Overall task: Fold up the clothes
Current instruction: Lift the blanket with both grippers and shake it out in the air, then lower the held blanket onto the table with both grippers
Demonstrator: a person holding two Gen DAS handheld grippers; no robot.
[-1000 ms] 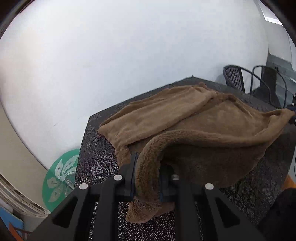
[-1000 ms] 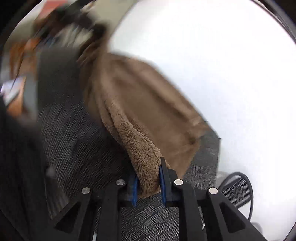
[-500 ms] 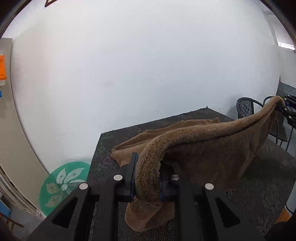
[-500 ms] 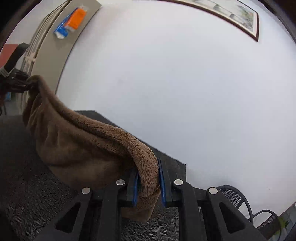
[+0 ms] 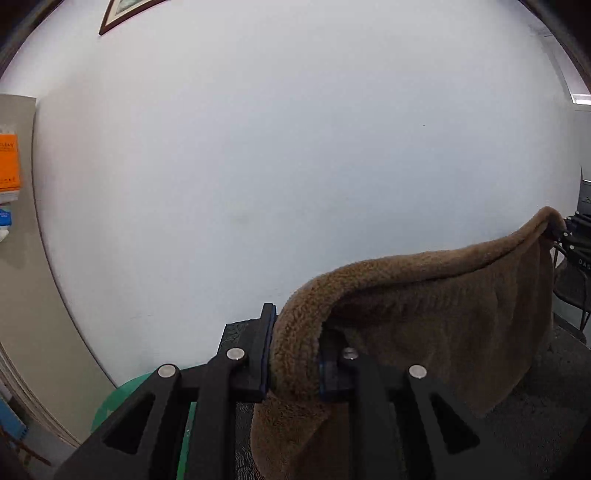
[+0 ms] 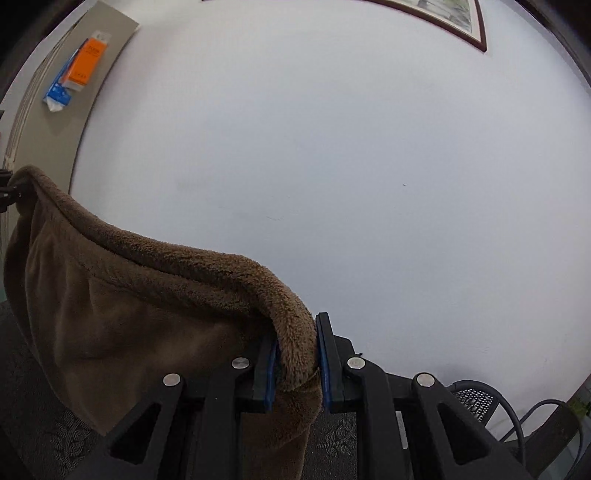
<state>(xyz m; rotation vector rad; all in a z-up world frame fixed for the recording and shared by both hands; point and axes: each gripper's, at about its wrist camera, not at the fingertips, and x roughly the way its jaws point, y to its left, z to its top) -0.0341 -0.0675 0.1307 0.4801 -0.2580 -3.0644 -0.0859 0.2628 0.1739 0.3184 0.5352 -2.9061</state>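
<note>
A brown fleece garment (image 5: 436, 314) hangs in the air between my two grippers, its top edge stretched from one to the other. My left gripper (image 5: 293, 354) is shut on one corner of it. My right gripper (image 6: 297, 363) is shut on the other corner of the garment (image 6: 122, 317). In the left wrist view the right gripper (image 5: 565, 236) shows at the far right, holding the raised end. In the right wrist view the left gripper (image 6: 7, 192) shows at the far left edge. The garment's lower part hangs toward the dark patterned table (image 6: 26, 417).
A white wall (image 5: 295, 166) fills most of both views. A framed picture (image 6: 443, 14) hangs high on it. Black metal chairs (image 6: 480, 402) stand to the right of the table. A green round sign (image 5: 122, 402) leans low on the left.
Both grippers have lifted the garment up off the table. It was partly spread on the table a second ago and now hangs stretched between them, with the views tilted up toward the wall.
</note>
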